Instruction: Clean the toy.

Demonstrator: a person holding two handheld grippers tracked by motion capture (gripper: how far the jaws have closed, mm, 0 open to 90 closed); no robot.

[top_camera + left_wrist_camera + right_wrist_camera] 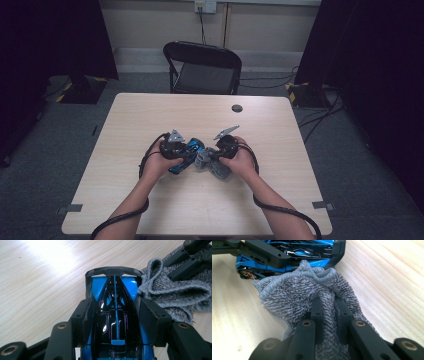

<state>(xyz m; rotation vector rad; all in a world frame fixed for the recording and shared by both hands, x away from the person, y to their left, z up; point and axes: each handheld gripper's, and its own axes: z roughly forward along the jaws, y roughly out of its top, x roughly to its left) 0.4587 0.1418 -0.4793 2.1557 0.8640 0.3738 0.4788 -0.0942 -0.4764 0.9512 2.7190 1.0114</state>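
My left gripper (115, 315) has its jaws clamped on the car (116, 322), one pad on each flank of the blue and black body, just behind the black wing at its far end. In the high view the car (186, 154) sits at the centre of the table (150, 115), between my two hands. My right gripper (329, 310) is closed on a fold of the cloth (297, 295), the jaws nearly together with the grey weave bunched between them. In the right gripper view the cloth's free edge lies against the car's side and wing at the upper middle of the frame.

I judge the car light but hard and glossy, so it could slide or twist in the pads if I push on it sideways. The flanks at mid-body are the place to hold; the wing and the thin fins look fragile and should bear no load. The cloth is soft and limp, and it will fold wherever it is pushed. Pinching a thick fold, as now, gives a firm pad for wiping, with gentle pressure over the wing.
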